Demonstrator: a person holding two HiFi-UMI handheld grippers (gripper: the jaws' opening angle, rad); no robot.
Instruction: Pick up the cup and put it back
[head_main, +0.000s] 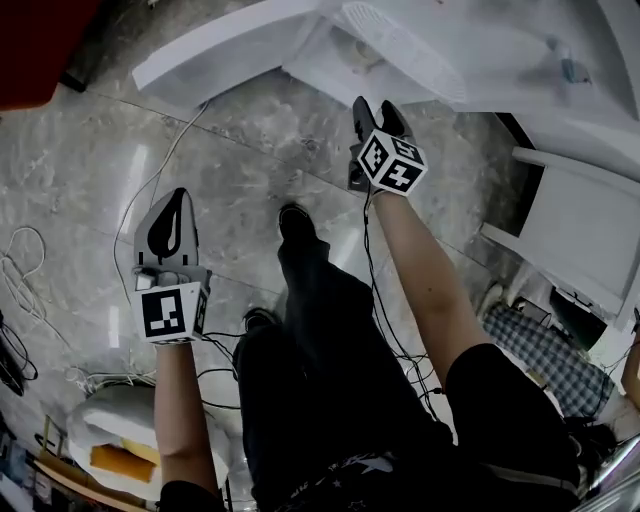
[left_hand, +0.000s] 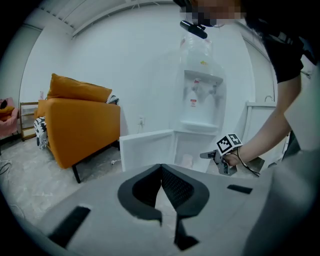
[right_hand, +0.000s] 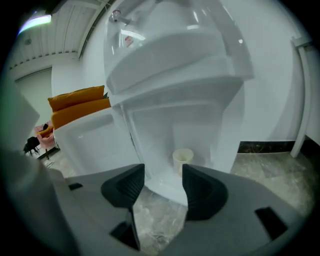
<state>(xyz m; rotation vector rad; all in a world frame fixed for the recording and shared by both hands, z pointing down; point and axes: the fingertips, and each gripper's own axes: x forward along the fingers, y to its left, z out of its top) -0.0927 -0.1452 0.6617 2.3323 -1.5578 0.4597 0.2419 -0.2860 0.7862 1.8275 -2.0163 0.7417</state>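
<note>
At the foot of the water dispenser (right_hand: 170, 75), inside the low compartment behind its swung-open door (left_hand: 147, 147), the cup (right_hand: 183, 161) is standing upright, pale and small, toward the far wall. Nothing is touching it, so I'd say the task is only beginning: the lift has not happened, and the setting back comes after that.

The person is standing on the marble floor (head_main: 250, 170) and facing the dispenser. The right gripper (right_hand: 163, 182) is pointing down into the compartment with its jaws spread and nothing between them. The cup is lining up with the gap but sitting well beyond the tips. The left gripper (left_hand: 161, 170) is hanging out to the left with its jaws pressed together, holding nothing, and is aiming loosely at the open door.

The compartment is holding only the cup, as far as I can see. I cannot tell whether anything is in the cup, because its inside is not showing from here. The clear bottle (left_hand: 196, 47) is sitting on top of the dispenser, and I cannot read its water level. An orange sofa (left_hand: 80, 120) is standing off to the left.
</note>
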